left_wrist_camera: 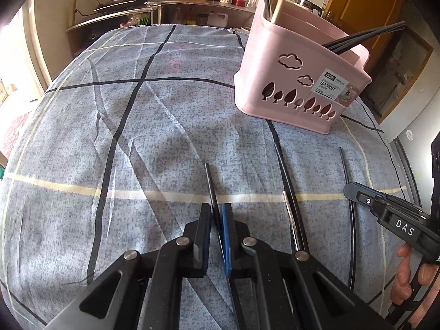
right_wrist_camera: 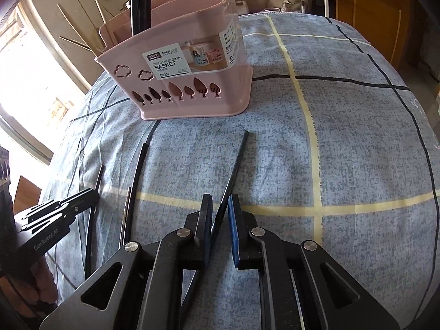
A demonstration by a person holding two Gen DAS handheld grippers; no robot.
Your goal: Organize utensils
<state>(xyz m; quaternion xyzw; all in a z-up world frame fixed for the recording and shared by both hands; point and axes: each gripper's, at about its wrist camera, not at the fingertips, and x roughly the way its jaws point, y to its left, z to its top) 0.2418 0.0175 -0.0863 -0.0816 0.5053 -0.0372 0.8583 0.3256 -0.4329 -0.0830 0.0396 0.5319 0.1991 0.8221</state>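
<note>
Each gripper straddles its own black chopstick on the desk point(left_wrist_camera: 165, 126). The left gripper point(left_wrist_camera: 218, 214) has its fingers narrow around the left chopstick point(left_wrist_camera: 211, 184); whether they clamp it I cannot tell. The right gripper point(right_wrist_camera: 220, 206) stands a little wider, the right chopstick point(right_wrist_camera: 236, 162) between its fingers, untouched on one side. Both sticks run near-to-far, toward the basket point(right_wrist_camera: 192, 104) beyond.

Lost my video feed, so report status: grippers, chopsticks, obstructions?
Left gripper shut on a black chopstick. Right gripper straddling another, not clamped. Pink basket ahead, path unobstructed.
</note>
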